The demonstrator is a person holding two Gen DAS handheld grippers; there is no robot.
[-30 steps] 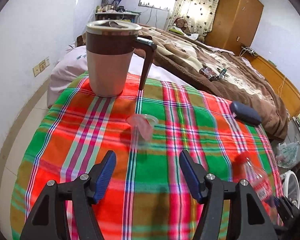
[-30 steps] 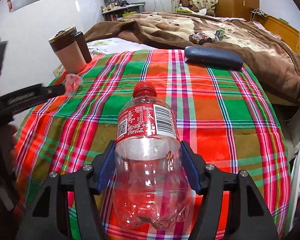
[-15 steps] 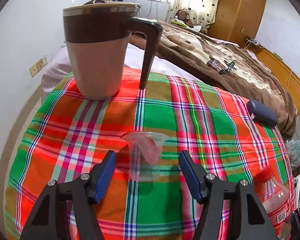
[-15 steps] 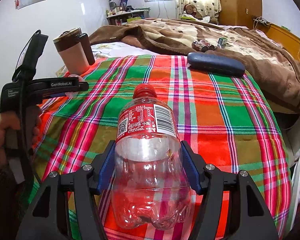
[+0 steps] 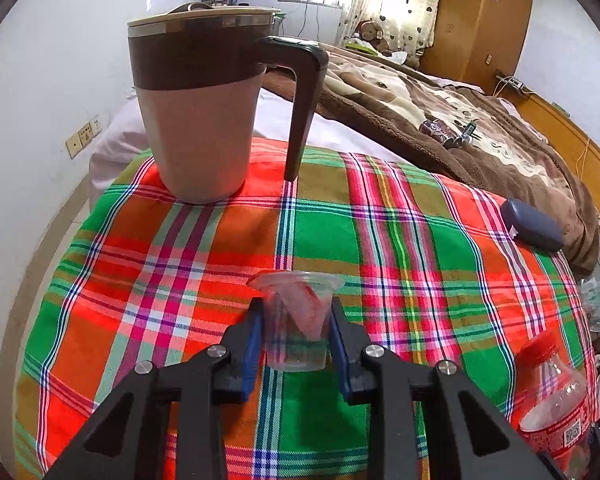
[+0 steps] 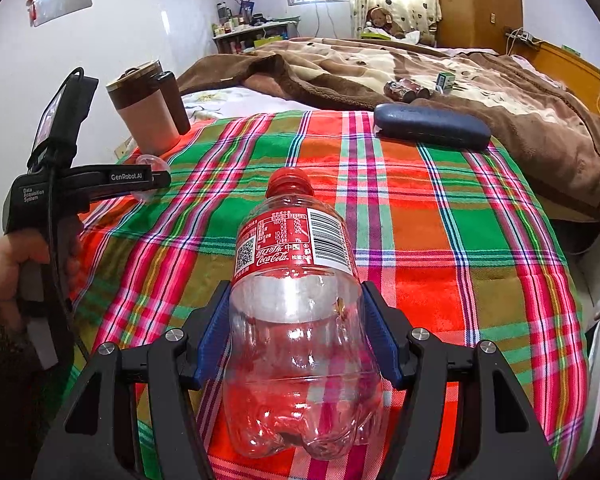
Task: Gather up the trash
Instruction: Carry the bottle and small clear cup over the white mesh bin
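A small clear plastic cup [image 5: 296, 320] with a red scrap inside stands upright on the plaid cloth [image 5: 400, 248]. My left gripper [image 5: 296, 336] is shut on the cup, its blue pads against both sides. My right gripper [image 6: 300, 332] is shut on an empty clear Coca-Cola bottle [image 6: 296, 300] with a red cap and red label, held over the cloth. The bottle also shows at the lower right of the left wrist view [image 5: 552, 408]. The left gripper shows in the right wrist view [image 6: 156, 180], with the cup's rim [image 6: 152, 160] just visible.
A tall brown and beige lidded mug [image 5: 204, 112] stands at the cloth's far left corner. A dark blue case [image 5: 532, 226] lies at the far right edge. Behind is a bed with a brown blanket [image 5: 460, 120] and a can [image 5: 440, 130]. Wall at left.
My left gripper has moved forward around the cup and closed from wide open onto it. My right gripper has kept its hold on the bottle, almost still.
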